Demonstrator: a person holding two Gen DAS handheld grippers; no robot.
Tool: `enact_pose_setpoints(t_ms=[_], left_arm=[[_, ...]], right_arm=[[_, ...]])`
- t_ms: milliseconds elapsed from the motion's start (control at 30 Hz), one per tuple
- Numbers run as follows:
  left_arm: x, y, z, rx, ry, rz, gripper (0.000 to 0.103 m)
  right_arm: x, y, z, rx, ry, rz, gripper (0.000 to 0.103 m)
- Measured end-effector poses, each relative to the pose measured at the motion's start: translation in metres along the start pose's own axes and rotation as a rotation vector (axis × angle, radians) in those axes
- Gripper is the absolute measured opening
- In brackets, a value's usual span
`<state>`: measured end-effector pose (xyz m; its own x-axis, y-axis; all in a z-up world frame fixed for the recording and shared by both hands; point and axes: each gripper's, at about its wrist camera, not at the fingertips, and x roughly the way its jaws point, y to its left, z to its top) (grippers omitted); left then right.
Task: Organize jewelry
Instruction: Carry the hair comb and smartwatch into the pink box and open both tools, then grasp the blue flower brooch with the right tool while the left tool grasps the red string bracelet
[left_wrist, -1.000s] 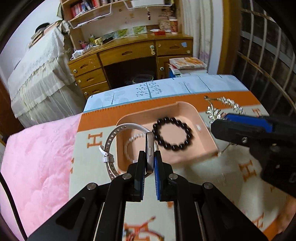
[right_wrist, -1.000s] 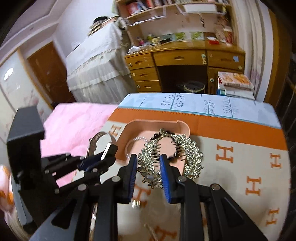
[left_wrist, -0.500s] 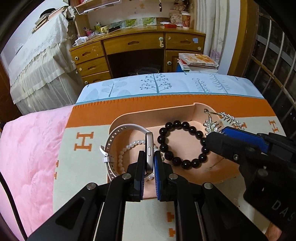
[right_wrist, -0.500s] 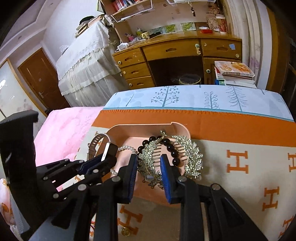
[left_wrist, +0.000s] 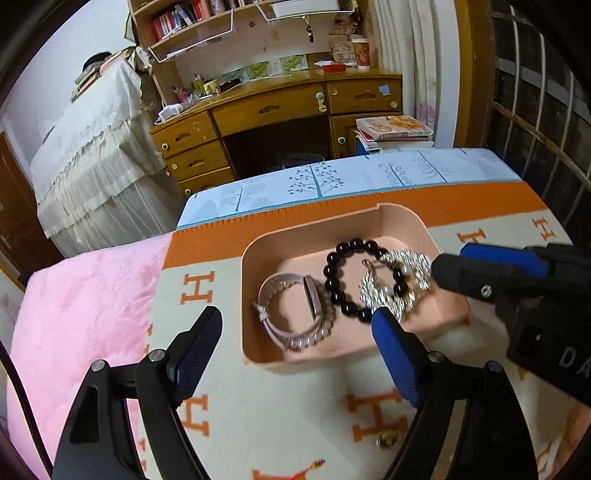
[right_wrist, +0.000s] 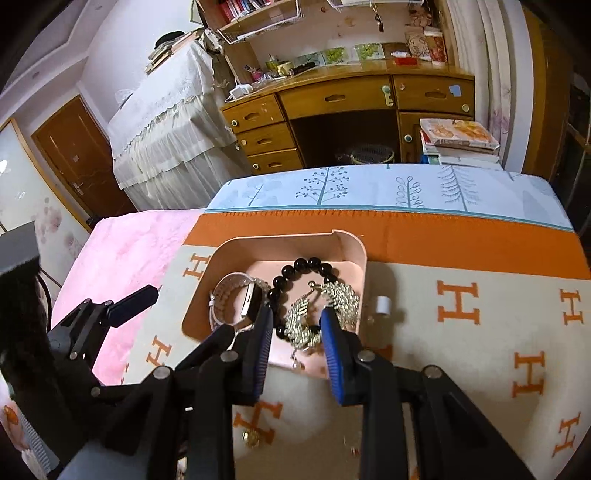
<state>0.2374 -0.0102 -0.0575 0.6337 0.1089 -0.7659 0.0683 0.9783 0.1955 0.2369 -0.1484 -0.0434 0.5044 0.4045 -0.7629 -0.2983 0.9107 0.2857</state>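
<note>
Left gripper (left_wrist: 295, 325) jaws opening, nothing between; watch (left_wrist: 295, 306) lies in tray (left_wrist: 258, 354). Right gripper (right_wrist: 297, 325) jaws pinch the stiff, snag-prone hair comb (right_wrist: 325, 310).

The blanket (left_wrist: 258, 417) on the bed carries a repeated big orange letter "H" on its cream field. On the black body of the right claw (left_wrist: 546, 354), in the left wrist view, the white letters "DA" can be read; the rest is cut off. The book spines on the shelf are too small to read.
</note>
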Motion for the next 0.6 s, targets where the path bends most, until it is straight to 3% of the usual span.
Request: enact_pose_setpoints(t_ms=[167,300,400,600], left_arm=[[-0.023,-0.005,-0.018,0.042,-0.006,0.021,0.082],[-0.046,0.002,-0.036,0.022,-0.004,-0.022,0.082],[-0.061,0.011,-0.046,-0.007,-0.002,-0.054,0.082],[-0.094,0.029,-0.068,-0.051,-0.006,-0.089,0.082]], right_arm=[[-0.021,0.012,-0.014,-0.022,0.026,-0.003,0.028],[-0.042,0.023,-0.029,-0.059,0.023,-0.012,0.028],[-0.057,0.029,-0.041,-0.075,0.02,0.01,0.039],[-0.084,0.042,-0.066,-0.102,-0.039,0.003,0.039]])
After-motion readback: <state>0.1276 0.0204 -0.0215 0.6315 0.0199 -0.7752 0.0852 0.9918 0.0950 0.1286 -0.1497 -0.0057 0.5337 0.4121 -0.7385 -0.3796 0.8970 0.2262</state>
